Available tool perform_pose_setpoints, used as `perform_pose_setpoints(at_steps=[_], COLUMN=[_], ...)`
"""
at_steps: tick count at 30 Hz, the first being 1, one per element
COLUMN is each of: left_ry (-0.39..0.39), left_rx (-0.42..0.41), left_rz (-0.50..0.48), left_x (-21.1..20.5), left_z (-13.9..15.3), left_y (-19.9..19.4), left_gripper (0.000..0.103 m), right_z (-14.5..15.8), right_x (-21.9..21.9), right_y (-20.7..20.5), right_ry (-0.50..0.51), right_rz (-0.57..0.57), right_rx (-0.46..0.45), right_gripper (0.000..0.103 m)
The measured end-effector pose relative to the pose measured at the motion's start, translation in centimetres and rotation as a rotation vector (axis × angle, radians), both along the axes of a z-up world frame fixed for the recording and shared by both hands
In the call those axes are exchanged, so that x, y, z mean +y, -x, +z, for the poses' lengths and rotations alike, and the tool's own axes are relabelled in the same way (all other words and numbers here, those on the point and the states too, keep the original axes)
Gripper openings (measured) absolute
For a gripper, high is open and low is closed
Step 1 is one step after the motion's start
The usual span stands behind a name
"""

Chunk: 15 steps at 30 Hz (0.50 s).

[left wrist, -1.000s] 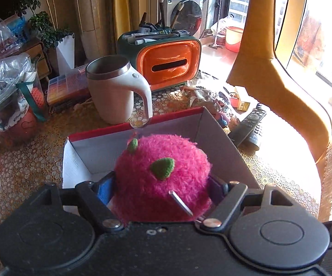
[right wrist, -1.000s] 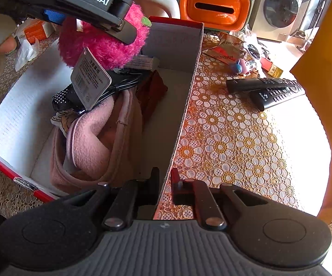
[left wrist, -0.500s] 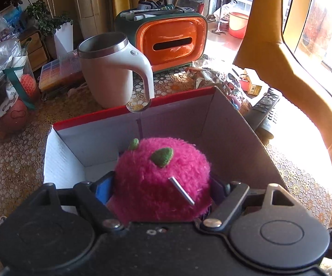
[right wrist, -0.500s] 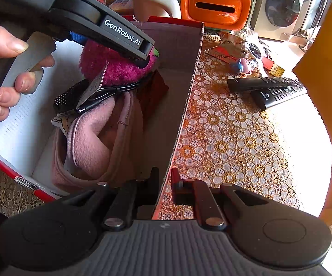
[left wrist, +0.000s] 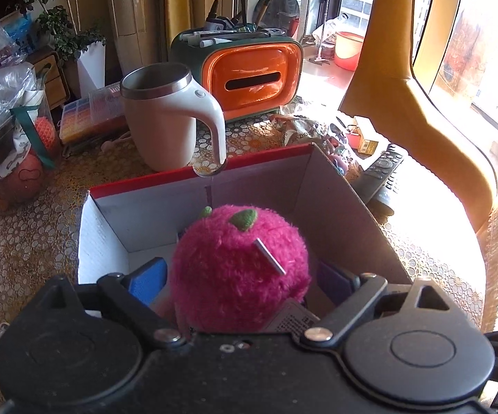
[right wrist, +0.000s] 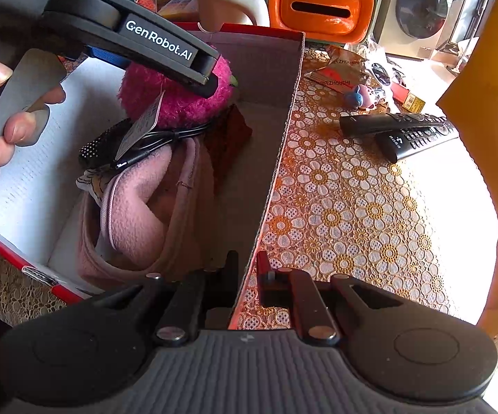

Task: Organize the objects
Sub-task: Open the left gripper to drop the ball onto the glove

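Note:
My left gripper point(left wrist: 240, 276) is shut on a fuzzy pink plush toy point(left wrist: 238, 269) with green leaves and a paper tag, held low inside the red-edged cardboard box point(left wrist: 193, 200). In the right wrist view the toy point(right wrist: 176, 100) rests on a black cable point(right wrist: 159, 138) and a pink fleece cloth point(right wrist: 138, 207) inside the box. My right gripper point(right wrist: 247, 269) is shut on the box's near side wall point(right wrist: 276, 158).
A white mug point(left wrist: 166, 120) and an orange tissue box point(left wrist: 252, 79) stand behind the box. Two remotes point(right wrist: 407, 131), a small toy figure point(right wrist: 359, 95) and snack packets lie on the lace tablecloth at right. Bags stand at far left.
My left gripper has lowered the pink plush toy down into the box onto the cable and cloth. My right gripper has stayed clamped on the box wall.

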<state>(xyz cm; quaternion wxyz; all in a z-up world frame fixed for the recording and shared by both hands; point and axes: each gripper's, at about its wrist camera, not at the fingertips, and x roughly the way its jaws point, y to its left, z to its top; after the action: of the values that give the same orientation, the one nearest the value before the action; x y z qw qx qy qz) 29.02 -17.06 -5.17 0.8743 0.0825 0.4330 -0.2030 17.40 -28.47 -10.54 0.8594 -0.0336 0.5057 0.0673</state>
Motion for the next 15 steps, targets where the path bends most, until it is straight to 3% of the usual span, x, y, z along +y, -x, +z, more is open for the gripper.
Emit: perform_pose_setpoints(at_steps=[8,15], left_ry=[0.018,0.024], left_rx=[-0.044,-0.085], left_rz=[-0.022,0.003], left_x=[2.9,8.4], left_z=[2.8,5.2], left_y=[2.4,4.4], left_gripper=[0.095,0.098], right_z=[0.0,0.1], right_x=[0.2,0.3], right_y=[0.1,0.2], right_ry=[0.012,0.025], right_rz=[-0.005,-0.007], right_rx=[0.003,0.005], right_gripper=[0.010,0.010])
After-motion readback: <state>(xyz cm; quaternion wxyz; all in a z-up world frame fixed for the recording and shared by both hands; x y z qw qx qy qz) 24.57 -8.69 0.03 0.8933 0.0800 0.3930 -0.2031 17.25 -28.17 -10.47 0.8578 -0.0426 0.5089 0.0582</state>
